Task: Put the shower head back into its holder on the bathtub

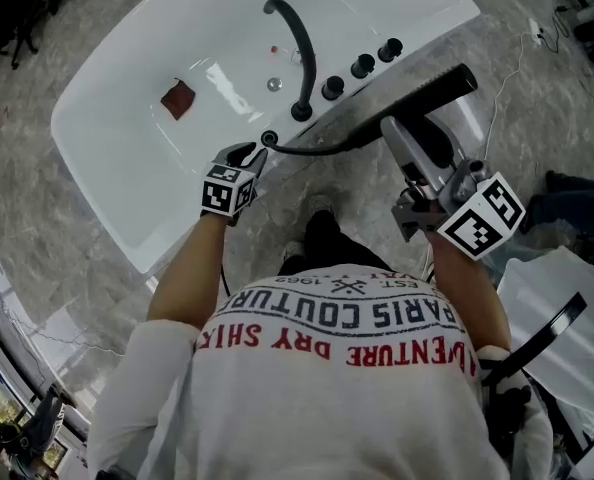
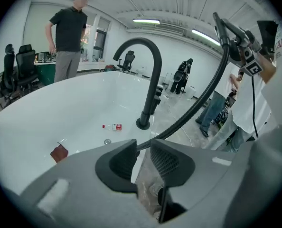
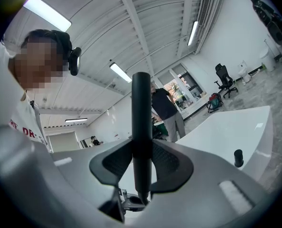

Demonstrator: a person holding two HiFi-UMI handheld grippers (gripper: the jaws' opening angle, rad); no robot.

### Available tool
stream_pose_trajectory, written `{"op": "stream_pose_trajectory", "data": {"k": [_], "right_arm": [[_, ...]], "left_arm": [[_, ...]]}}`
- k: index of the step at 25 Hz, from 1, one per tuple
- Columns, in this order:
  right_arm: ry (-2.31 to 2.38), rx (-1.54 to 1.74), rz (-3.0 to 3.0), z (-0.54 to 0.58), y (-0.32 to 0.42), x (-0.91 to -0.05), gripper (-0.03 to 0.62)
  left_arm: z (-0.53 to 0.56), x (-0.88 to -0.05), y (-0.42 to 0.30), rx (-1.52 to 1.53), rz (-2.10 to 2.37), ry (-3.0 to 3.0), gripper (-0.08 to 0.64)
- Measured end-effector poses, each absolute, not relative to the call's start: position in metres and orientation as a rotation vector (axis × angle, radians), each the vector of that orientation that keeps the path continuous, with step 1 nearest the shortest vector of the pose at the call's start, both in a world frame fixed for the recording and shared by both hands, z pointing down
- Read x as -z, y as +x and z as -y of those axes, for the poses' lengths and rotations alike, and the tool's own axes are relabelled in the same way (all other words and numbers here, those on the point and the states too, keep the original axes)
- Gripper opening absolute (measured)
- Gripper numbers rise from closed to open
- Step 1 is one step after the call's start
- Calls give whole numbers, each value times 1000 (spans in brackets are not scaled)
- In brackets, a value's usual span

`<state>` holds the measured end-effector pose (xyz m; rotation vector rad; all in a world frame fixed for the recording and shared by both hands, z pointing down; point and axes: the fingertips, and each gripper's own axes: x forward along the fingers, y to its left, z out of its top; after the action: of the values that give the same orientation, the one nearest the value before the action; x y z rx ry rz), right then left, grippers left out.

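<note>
Right gripper [image 3: 141, 158] jaws clamped on shower head [image 1: 427, 96] handle, held beside bathtub [image 1: 107, 103], apart from holder [image 1: 269, 138]. Left gripper [image 2: 143, 148] jaws slack around hose [image 2: 198, 104]. Risk: unguided hose loops, snags, blocks seating.

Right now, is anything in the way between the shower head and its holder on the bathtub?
Nothing covers the holder, but the left gripper sits right beside it, jaws apart around the hose, and may crowd the way in. The right gripper holds the shower head off beside the tub.
</note>
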<state>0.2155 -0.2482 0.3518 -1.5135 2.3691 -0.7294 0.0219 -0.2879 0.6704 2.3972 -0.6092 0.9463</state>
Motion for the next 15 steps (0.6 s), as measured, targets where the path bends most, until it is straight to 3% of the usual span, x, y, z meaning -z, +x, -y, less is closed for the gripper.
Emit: {"op": "stream_pose_trajectory", "data": {"k": [3, 15], "right_arm": [[-1511, 715, -2393, 255, 205, -351, 126], [-1554, 565, -2512, 278, 166, -352, 126]], "left_arm": [[294, -642, 17, -838, 644, 2407, 3], [279, -506, 11, -545, 574, 2589, 2]]}}
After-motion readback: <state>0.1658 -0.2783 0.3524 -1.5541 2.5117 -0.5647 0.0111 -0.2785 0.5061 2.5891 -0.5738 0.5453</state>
